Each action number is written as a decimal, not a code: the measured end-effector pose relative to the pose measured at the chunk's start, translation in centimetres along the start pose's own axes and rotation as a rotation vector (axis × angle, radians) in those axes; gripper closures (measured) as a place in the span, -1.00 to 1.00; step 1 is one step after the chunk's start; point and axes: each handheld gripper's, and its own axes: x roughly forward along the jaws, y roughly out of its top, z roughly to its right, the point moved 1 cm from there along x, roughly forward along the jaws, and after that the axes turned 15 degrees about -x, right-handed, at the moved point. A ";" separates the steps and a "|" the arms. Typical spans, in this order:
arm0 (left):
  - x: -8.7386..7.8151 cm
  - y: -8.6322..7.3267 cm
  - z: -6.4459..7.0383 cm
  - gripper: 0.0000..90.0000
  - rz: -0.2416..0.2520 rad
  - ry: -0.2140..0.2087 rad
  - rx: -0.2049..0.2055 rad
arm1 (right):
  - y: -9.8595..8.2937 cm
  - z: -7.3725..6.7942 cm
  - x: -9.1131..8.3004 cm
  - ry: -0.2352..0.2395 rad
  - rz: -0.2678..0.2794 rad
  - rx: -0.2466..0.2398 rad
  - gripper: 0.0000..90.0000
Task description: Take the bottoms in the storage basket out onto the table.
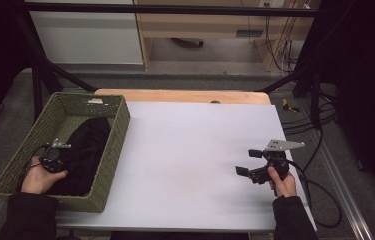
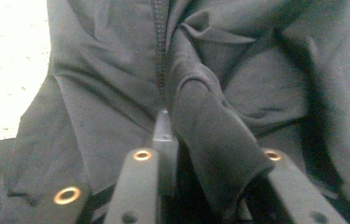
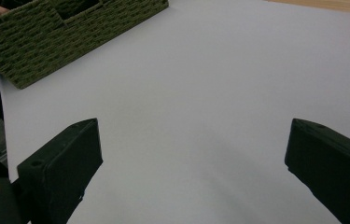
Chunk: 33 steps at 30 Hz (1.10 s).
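A black cloth (image 1: pixel 89 142) lies bunched inside a green woven basket (image 1: pixel 117 131) at the table's left. My left gripper (image 1: pixel 70 156) is down in the basket, on the cloth's near left part. In the left gripper view a raised fold of the black cloth (image 2: pixel 116 70) runs between the jaws, and the left gripper (image 2: pixel 210 144) is shut on it. My right gripper (image 1: pixel 248 162) is held just above the white table top (image 1: pixel 190 150) at the right, open, with nothing between its fingers. The right gripper (image 3: pixel 193 140) points toward the basket (image 3: pixel 70 32).
A strip of bare wood (image 1: pixel 185 96) shows along the table's far edge. Black frame bars stand at the back and both sides. Cables (image 1: pixel 320 200) trail off the table's right edge onto the floor.
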 end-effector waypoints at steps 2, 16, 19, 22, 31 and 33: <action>-0.1 0.0 0.0 0.70 -0.003 -0.004 0.009 | 0.0 0.0 0.0 0.000 0.000 0.001 -0.90; -0.9 0.8 0.2 0.87 -0.008 -0.026 0.037 | 0.0 0.0 -0.1 0.003 0.002 0.002 -0.90; -1.1 1.0 0.2 0.88 -0.018 -0.032 0.029 | 0.0 0.0 -0.1 0.003 0.002 0.004 -0.90; -1.4 1.2 0.3 0.88 -0.012 -0.027 0.032 | 0.0 0.0 -0.1 0.003 0.002 0.002 -0.90; -2.4 1.6 0.2 0.89 0.047 -0.047 0.015 | 0.0 0.0 -0.1 0.003 0.004 0.002 -0.90; -2.7 1.8 0.2 0.89 0.063 -0.052 0.009 | 0.0 0.0 -0.1 0.003 0.003 0.004 -0.90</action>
